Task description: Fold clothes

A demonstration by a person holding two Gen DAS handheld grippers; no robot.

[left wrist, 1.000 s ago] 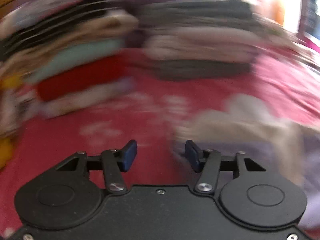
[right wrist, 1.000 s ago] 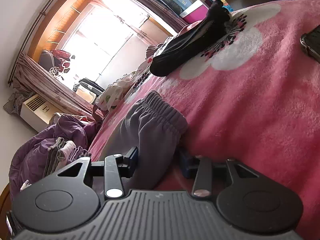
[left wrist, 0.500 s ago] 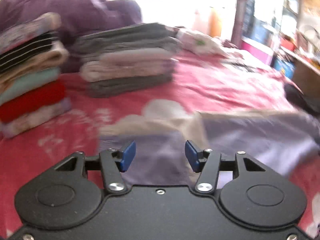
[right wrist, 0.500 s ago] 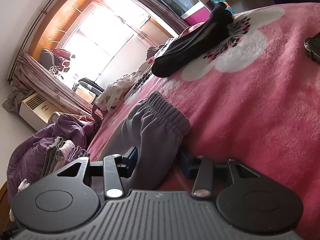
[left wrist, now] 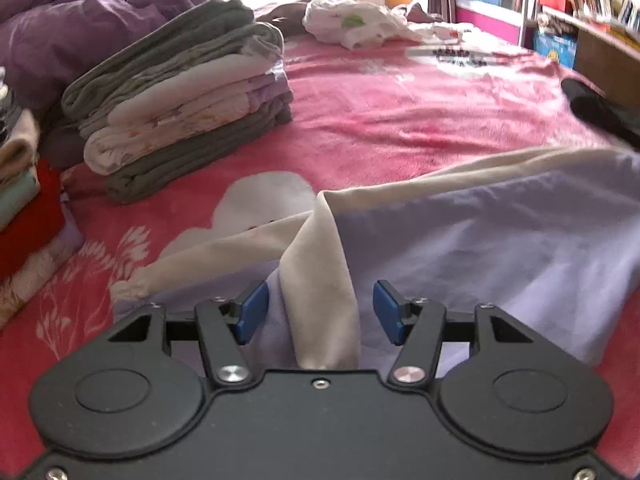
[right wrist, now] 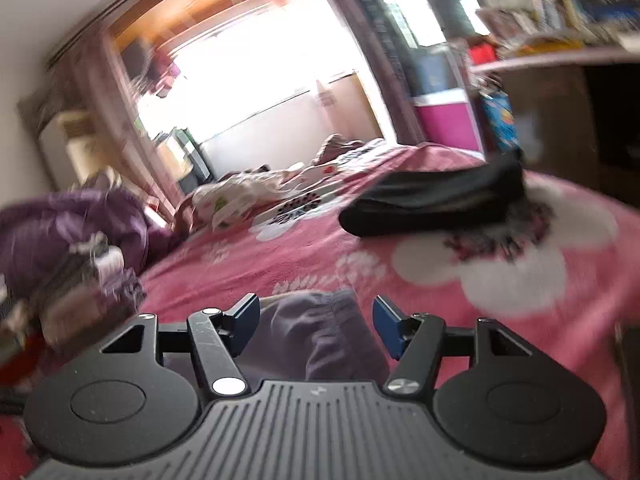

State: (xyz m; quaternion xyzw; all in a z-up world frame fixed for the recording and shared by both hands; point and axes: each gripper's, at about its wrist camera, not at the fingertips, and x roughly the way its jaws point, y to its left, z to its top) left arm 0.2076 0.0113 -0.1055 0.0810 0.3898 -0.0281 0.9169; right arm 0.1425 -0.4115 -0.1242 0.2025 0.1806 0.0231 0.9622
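Right hand-held gripper (right wrist: 316,326) has just opened off the lilac cuff (right wrist: 316,320); left hand-held gripper (left wrist: 320,311) gapes around a cream fold (left wrist: 320,280)

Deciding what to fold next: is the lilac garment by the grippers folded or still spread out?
Spread out: the lilac garment lies wide across the pink blanket, one beige edge flipped.

My left camera rides on my left hand-held gripper (left wrist: 316,312), close above the lilac garment (left wrist: 500,240), tilted down across the pink bed (left wrist: 400,120) toward the folded stacks (left wrist: 180,100) and the window end. My right camera sits on my right hand-held gripper (right wrist: 316,324), lower and flatter, blurred, facing the same window. Both views share the bed, the black garment (right wrist: 440,200), the white bundle (left wrist: 352,24) and the purple quilt (left wrist: 80,24).
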